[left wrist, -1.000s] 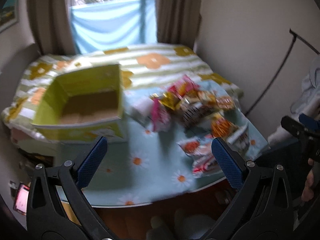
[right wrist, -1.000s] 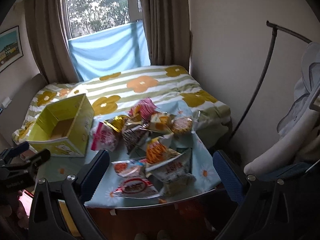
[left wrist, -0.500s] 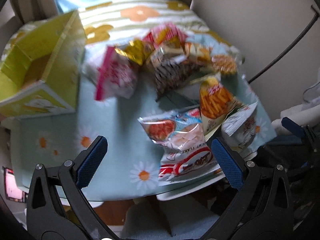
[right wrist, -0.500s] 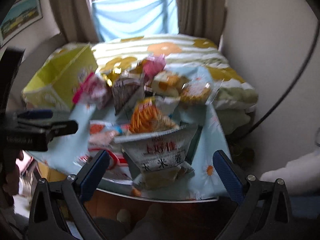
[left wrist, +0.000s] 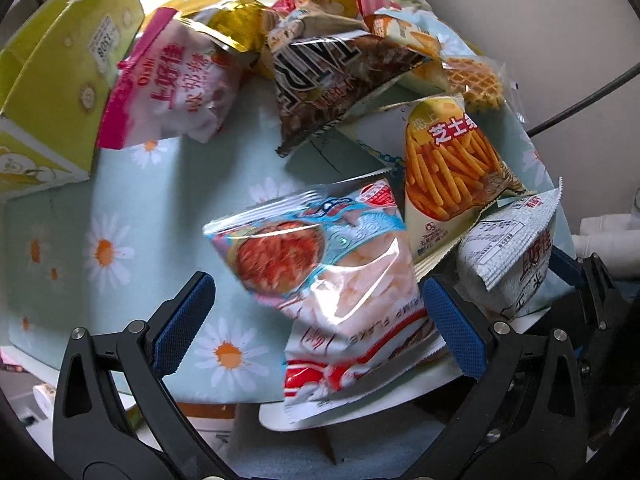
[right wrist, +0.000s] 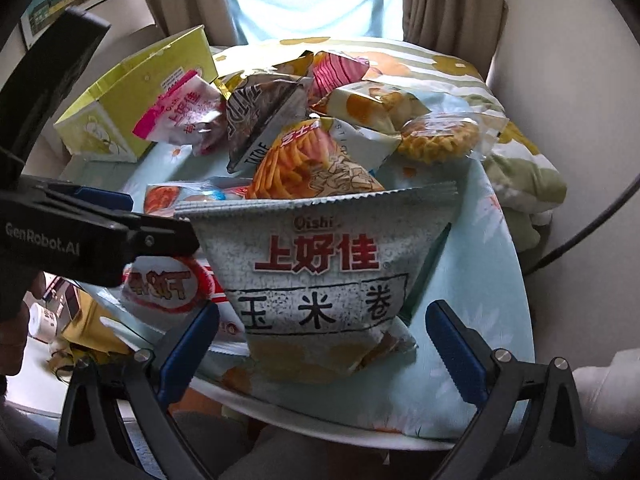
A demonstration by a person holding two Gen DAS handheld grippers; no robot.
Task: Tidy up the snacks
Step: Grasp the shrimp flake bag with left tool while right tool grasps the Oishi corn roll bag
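Snacks are heaped mid-frame on the table [left wrist: 52,216], w/ the yellow box [left wrist: 60,80] at upper left, prob. their destination. Left gripper [left wrist: 318,326] is held wide open around the shrimp-chip bag [left wrist: 320,264], nothing clamped. Right gripper [right wrist: 322,340] is likewise spread around the grey corn-roll bag [right wrist: 316,264], apparently lined up for pickup.

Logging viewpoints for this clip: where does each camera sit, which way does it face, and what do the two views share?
Left wrist: on the left gripper, open, at the table's near edge, looking down at the shrimp bag between its fingers; the right gripper's tip shows at right.
Right wrist: on the right gripper, open, low at the near edge, facing the grey bag and the window beyond; the left gripper and a hand show at left.
Shared: grey bag, fries bag, pink bag, yellow box.
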